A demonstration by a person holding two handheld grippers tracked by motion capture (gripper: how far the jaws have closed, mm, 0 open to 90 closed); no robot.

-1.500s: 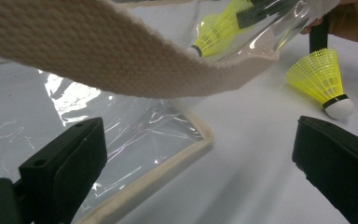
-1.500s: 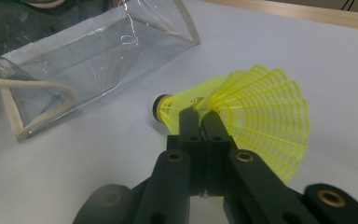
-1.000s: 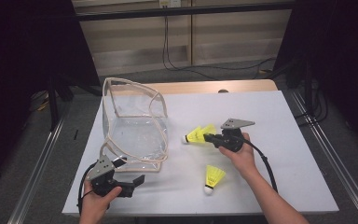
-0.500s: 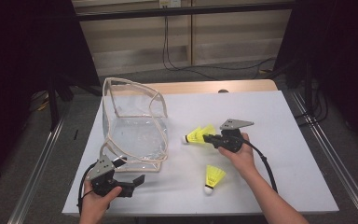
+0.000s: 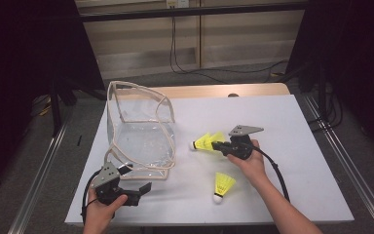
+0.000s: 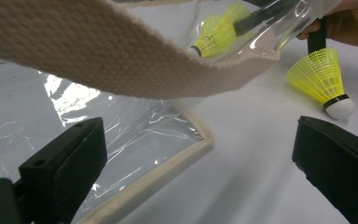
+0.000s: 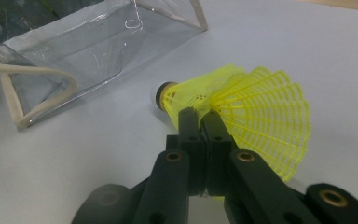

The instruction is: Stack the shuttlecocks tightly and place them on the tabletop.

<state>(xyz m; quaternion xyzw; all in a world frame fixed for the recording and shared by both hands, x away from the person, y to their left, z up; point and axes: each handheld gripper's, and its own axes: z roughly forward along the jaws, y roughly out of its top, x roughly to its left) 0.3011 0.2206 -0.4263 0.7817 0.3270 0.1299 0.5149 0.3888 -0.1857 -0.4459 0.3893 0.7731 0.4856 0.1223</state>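
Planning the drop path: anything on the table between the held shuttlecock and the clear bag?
Nothing visible. The right gripper is shut on the skirt of the shuttlecock, and only bare white table lies between it and the clear bag. The second shuttlecock sits nearer the person, off that line. The left gripper, jaws open, is at the bag's near corner.

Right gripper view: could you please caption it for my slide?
Right gripper pinching a yellow shuttlecock beside a clear bag.

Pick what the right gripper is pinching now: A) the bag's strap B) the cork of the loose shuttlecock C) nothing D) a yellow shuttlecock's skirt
D: in the right gripper view the right gripper has its jaws shut on the yellow shuttlecock at its mesh skirt.
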